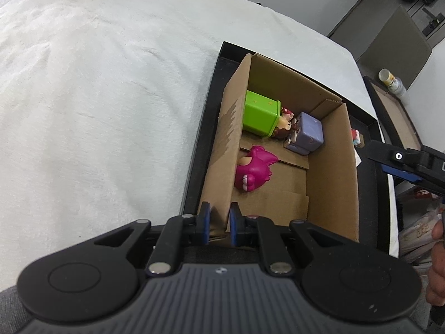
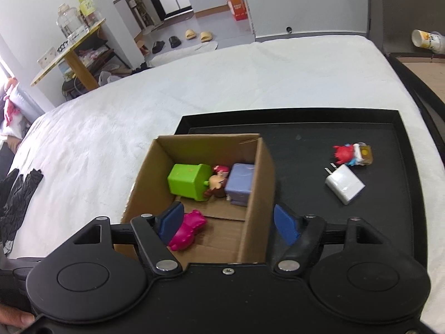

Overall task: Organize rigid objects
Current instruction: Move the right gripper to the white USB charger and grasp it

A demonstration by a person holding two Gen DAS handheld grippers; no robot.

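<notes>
Cardboard box (image 2: 256, 200), open-topped with toys inside: left gripper (image 1: 219, 220) jaws clamped on its wall, right gripper (image 2: 228, 222) jaws apart.

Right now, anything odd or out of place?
Yes. The cardboard box is torn along its left wall. A white charger and a small red figure lie loose on the black tray, outside the box.

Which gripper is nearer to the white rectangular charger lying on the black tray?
Right. The right gripper is open over the cardboard box, beside the white rectangular charger. The left gripper grips the box's far wall.
</notes>
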